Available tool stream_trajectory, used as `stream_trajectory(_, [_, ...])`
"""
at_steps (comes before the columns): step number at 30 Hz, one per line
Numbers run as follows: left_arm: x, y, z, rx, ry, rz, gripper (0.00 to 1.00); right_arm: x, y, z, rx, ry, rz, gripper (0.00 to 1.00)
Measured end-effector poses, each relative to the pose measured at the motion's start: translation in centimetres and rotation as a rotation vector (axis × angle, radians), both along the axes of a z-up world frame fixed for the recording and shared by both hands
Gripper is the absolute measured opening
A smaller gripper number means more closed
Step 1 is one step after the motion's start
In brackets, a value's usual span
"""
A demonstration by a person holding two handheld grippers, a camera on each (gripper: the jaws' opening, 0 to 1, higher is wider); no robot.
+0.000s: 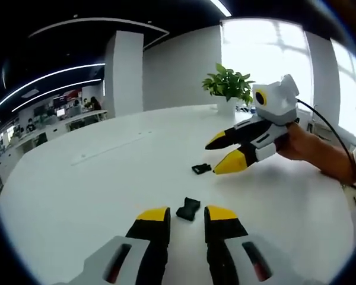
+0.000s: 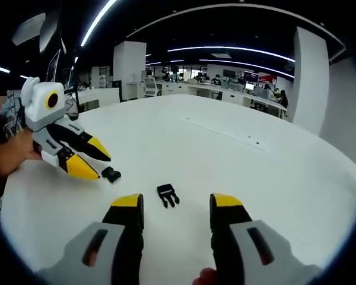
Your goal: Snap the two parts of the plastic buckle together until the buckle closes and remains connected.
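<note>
Left gripper view is showing the left gripper (image 1: 186, 217) hanging open over the socket half (image 1: 188, 208) on the white table (image 1: 77, 196) — the pronged half (image 1: 201, 168) lying apart at one o'clock beside the open right gripper (image 1: 222, 151). Both halves are waiting ungrasped — each jaw pair needs closing on its piece next.

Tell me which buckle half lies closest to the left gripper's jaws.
The socket half with no prongs, lying on the white table just ahead of the left gripper. The pronged half lies farther off, by the right gripper.

Legible text: none. No lettering, label, brand, number or sign can be read on any surface in the left or right gripper view.
</note>
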State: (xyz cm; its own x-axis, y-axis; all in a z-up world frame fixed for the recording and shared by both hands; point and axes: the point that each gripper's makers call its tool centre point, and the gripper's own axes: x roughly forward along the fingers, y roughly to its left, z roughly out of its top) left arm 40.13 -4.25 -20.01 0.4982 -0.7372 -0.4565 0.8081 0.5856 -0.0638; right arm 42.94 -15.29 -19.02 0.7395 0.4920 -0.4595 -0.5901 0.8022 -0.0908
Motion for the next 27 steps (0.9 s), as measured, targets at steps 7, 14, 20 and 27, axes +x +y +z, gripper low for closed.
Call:
stream_trajectory(7, [0.3, -0.2, -0.6, 0.012, 0.008, -0.008, 0.21, 0.1, 0.1, -0.2, 0.001, 0.008, 0.001, 0.45])
stream_trajectory(14, [0.3, -0.6, -0.8, 0.0, 0.011, -0.007, 0.14, 0.0, 0.1, -0.3, 0.001, 0.012, 0.004, 0.45])
stream_trajectory(20, [0.3, -0.7, -0.9, 0.001, 0.011, -0.005, 0.13, 0.0, 0.1, -0.3, 0.002, 0.013, 0.004, 0.45])
stream_trajectory(27, [0.7, 0.6, -0.8, 0.005, 0.012, 0.033, 0.13, 0.0, 0.1, -0.4, 0.003, 0.015, 0.004, 0.45])
